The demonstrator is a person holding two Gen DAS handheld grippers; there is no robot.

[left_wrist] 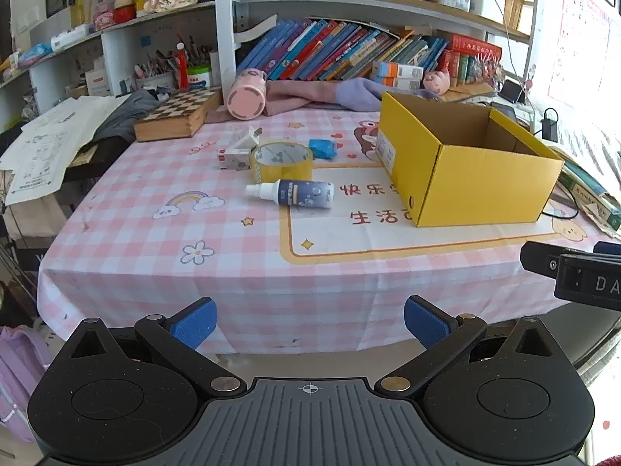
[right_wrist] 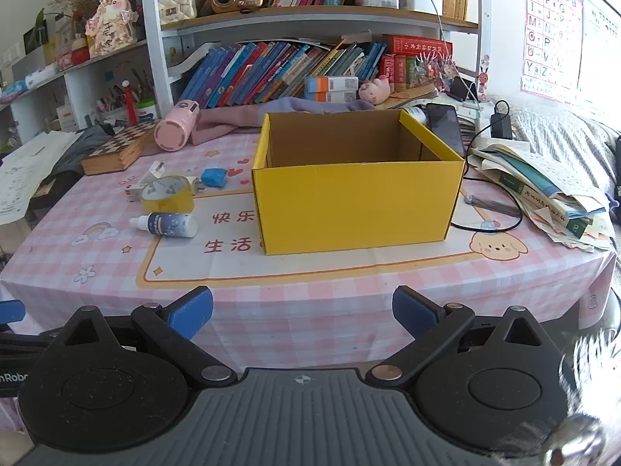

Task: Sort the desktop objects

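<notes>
Yellow box (right_wrist: 355, 198): frame centre, open-topped, bare cloth in front.
Clutter: tape roll (right_wrist: 167, 194), spray bottle (right_wrist: 169, 225), left of box.
Left gripper (left_wrist: 310, 322), right gripper (right_wrist: 302, 312): jaws wide, empty.

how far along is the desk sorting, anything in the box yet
Nothing looks done: what shows of the inside of the yellow box is bare. Nothing is in hand either; the left gripper and right gripper are open and short of the table edge. Still left beside the box: the spray bottle, tape roll, blue packet and small white box.
</notes>
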